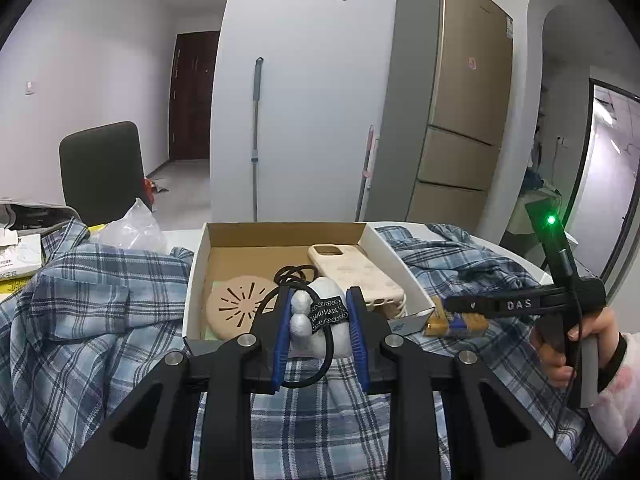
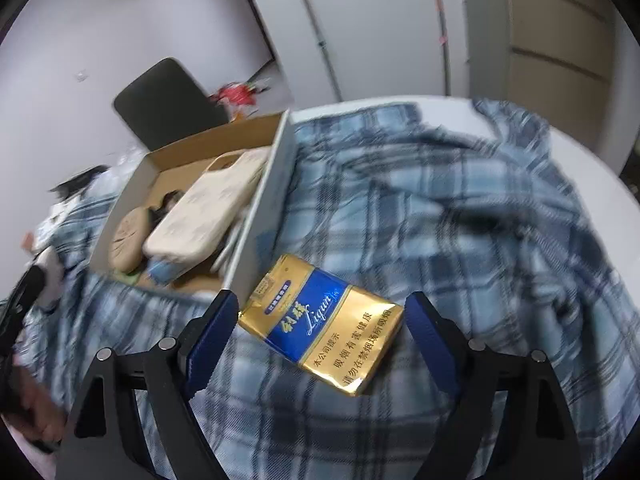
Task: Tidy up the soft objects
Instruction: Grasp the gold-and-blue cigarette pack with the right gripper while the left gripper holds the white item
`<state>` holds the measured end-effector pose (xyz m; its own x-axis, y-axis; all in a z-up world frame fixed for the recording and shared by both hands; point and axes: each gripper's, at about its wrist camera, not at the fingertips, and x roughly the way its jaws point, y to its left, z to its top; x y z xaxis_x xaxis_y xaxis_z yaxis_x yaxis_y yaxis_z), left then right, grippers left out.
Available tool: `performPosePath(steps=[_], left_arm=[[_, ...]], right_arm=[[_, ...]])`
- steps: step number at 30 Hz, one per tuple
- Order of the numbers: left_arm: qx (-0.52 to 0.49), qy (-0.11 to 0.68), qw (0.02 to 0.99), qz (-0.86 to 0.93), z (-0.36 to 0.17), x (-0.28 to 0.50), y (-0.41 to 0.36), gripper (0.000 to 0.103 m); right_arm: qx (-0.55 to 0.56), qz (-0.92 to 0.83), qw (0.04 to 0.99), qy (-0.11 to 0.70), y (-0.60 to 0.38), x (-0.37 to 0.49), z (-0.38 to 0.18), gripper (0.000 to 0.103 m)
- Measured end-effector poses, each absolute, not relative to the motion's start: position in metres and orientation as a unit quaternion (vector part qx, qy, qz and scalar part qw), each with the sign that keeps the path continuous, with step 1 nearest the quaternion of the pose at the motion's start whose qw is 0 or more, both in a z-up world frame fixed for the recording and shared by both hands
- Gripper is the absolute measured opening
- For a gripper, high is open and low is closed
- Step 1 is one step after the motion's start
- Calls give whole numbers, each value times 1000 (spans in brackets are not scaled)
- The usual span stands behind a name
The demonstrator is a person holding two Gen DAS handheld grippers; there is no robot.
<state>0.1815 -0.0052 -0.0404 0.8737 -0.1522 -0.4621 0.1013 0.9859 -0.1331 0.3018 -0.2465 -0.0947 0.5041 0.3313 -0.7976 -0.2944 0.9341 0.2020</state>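
Between the right hand-held gripper's (image 2: pixel 320 328) spread jaws lies the cigarette pack (image 2: pixel 320 322).

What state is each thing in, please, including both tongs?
Left tongs: shut on white soft toy.
Right tongs: open, either side of the pack, not pressing it.
Pack: flat on plaid cloth, outside the box.
Box: open, no lid.
Phone case: lying in box.
Round pad: in box.
Hair ties: in box.
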Motion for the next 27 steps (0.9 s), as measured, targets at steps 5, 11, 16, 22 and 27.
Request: performPosePath(steps=[5, 11, 16, 22, 27], left_arm=[[-57, 241, 966, -72, -38, 179, -6, 28], [-57, 234, 968, -76, -33, 173, -8, 28], [-58, 229, 969, -76, -31, 170, -8, 28], [-56, 210, 973, -72, -28, 164, -7, 28], [-50, 212, 973, -71, -29, 164, -7, 28]], right_arm=[[-7, 199, 859, 472, -242, 280, -91, 85], [-49, 239, 836, 490, -229, 244, -87, 85], [-92, 229, 844, 475, -214, 223, -81, 85], [-118, 174, 874, 438, -200, 234, -82, 85], [-106, 154, 877, 444, -203, 251, -101, 83]])
